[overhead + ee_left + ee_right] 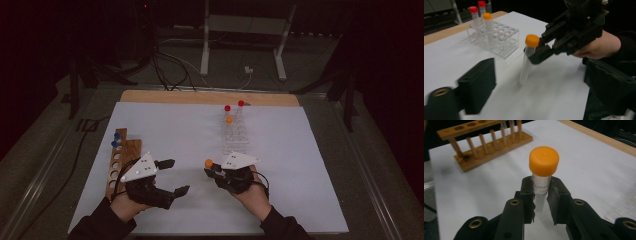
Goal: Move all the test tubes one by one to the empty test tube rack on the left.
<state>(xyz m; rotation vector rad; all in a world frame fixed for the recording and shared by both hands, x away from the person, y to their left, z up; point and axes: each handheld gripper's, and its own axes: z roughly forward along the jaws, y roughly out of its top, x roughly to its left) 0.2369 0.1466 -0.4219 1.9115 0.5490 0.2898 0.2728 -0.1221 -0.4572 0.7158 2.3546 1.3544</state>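
Right gripper (pixel 541 200) jaws clamp one orange-capped tube (pixel 543 170); left gripper (pixel 167 176) jaws wide, empty; clear rack (pixel 235 135) holds three tubes.

Looking along the left hand-held gripper (pixel 534 100), its two black jaws rise blurred from the bottom corners and stand wide apart with nothing between them. Across the white surface (pixel 554 95), the right hand-held gripper (pixel 536 53) clamps a clear tube with an orange cap (pixel 530 50) just under the cap, tube upright, its foot close to the sheet. Behind stands a clear plastic rack (pixel 499 37) holding two red-capped tubes (pixel 474 15) and one orange-capped tube (pixel 487 22).
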